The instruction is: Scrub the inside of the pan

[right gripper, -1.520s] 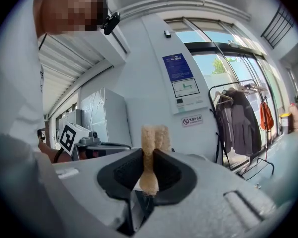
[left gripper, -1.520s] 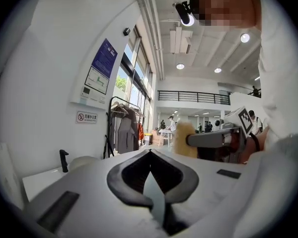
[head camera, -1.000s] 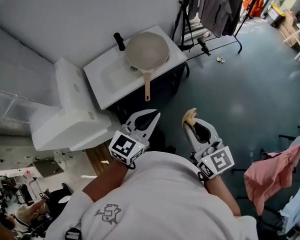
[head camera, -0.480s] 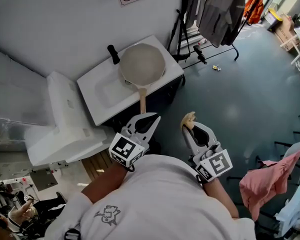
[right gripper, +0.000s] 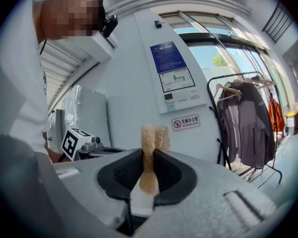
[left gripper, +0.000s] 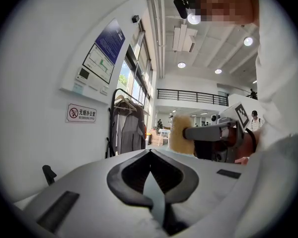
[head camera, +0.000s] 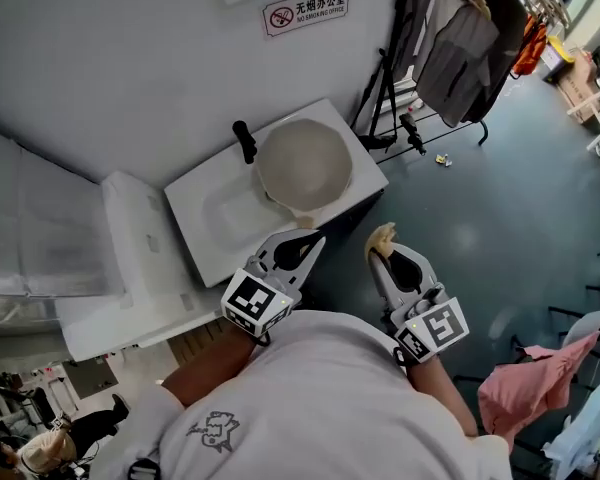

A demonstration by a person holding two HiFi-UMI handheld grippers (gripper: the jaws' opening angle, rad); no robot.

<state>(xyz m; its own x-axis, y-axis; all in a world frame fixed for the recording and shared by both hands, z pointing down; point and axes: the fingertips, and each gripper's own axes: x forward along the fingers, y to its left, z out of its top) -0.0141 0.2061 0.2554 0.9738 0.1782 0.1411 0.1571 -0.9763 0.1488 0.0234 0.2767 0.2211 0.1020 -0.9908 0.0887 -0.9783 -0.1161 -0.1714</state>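
Signage (head camera: 305,10) on the white wall is read as "无烟办公室 NO SMOKING OFFICE", beside a red no-smoking symbol; the blue poster's (right gripper: 168,57) print is too small to be read. Below the sign, the beige frying pan (head camera: 305,163) is seen on the white washbasin (head camera: 215,223) beside the black tap (head camera: 244,140) — handle turned toward the person. The left gripper (head camera: 313,234) is held near the handle's end, jaws pressed together on nothing. A yellowish sponge (head camera: 381,233) is clamped in the right gripper (head camera: 378,253).
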